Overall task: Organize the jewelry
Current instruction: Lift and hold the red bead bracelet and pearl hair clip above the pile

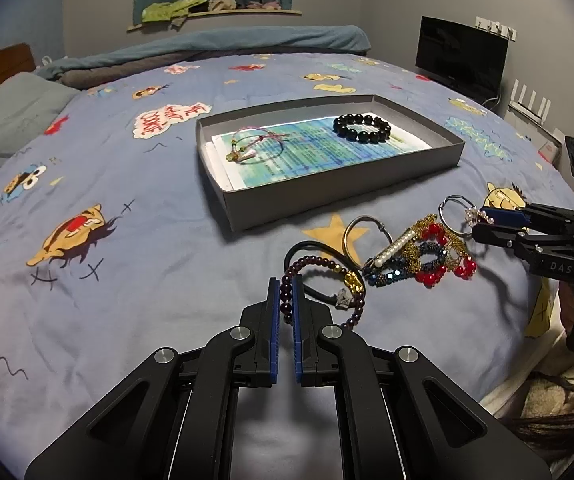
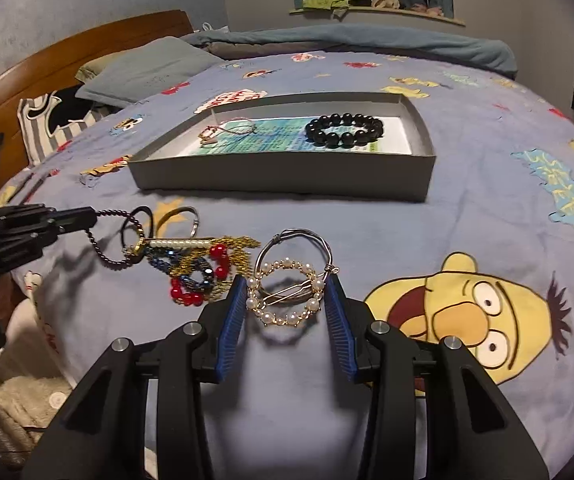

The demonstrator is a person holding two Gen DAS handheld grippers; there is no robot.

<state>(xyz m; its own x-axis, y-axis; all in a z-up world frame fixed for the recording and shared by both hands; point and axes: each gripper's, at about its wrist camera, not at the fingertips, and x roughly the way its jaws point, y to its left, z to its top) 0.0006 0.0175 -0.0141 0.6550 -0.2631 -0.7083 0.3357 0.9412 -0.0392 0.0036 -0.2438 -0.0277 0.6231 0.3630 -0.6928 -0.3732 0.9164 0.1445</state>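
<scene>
Jewelry lay in two groups on the bed (image 1: 127, 280), whose blue cover carried cartoon prints and a yellow-on-blue patch reading, as far as could be made out, "SESAME STREET" (image 2: 567, 196). A grey tray (image 1: 327, 188) held a black bead bracelet (image 1: 362, 128) and a thin pink cord bracelet (image 1: 255, 144) on a printed sheet whose text was too blurred to read. Near the tray sat a tangled pile (image 1: 419, 256) of red beads, blue beads, gold chain and a pearl bar. The left claw (image 1: 285, 308) was clamped on a dark purple bead bracelet (image 1: 311, 268) at the pile's edge. The right claw (image 2: 287, 300) stood apart, straddling a pearl ring hair clip (image 2: 285, 298) without gripping it. Lettering "DAS" (image 1: 561, 268) was legible on the right tool's body.
</scene>
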